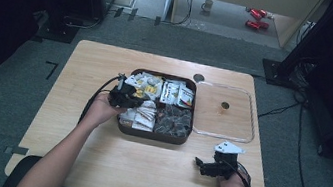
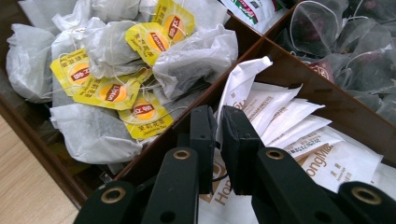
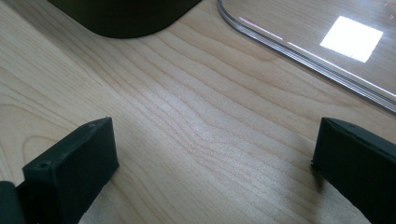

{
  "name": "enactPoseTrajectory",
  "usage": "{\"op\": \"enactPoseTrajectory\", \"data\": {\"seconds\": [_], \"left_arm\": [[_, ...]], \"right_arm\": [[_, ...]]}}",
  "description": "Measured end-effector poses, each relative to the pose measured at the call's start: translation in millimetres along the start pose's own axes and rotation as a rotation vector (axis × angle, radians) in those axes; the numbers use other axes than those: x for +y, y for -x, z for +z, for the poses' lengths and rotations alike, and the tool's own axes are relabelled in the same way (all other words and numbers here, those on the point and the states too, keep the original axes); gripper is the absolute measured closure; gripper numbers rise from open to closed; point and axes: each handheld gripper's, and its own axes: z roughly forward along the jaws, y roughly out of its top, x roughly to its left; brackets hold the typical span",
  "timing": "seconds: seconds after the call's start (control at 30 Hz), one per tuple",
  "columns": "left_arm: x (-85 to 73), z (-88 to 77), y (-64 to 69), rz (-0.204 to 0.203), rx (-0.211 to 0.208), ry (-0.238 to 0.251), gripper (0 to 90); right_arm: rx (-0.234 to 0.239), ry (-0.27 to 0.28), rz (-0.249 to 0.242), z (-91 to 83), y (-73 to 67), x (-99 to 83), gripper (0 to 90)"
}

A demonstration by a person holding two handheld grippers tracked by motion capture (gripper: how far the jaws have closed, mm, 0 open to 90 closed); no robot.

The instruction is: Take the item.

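White paper sachet [image 2: 261, 100] stands in the near-left compartment of the brown divided box [image 1: 121, 128], among flat sachets; light, thin and crinkly, probably tears easily, best held by its upper edge. Left gripper [image 2: 218, 122] is pinched on that edge. Right gripper [image 3: 212, 161] rests jaws apart on the table [image 3: 187, 102].

High view above the counter [image 1: 92, 163] looking down, left gripper view close over the tray [image 2: 299, 70], right gripper view low by the tray corner [image 3: 126, 18]
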Motion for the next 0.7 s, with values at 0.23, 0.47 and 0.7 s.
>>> {"op": "enactPoseTrajectory", "data": {"seconds": [0.23, 0.47, 0.7], "left_arm": [[-1.0, 2.8, 3.2, 0.043, 0.007, -0.016, 89.0], [-1.0, 0.0, 1.9, 0.031, -0.021, -0.006, 90.0], [-0.1, -9.3, -0.8, 0.017, -0.03, 0.017, 90.0]], "right_arm": [[0.0, 0.0, -0.002, 0.0, 0.1, 0.0, 0.0], [0.0, 0.0, 0.0, 0.0, 0.0, 0.0, 0.0], [0.0, 0.0, 0.0, 0.0, 0.0, 0.0, 0.0]]}}
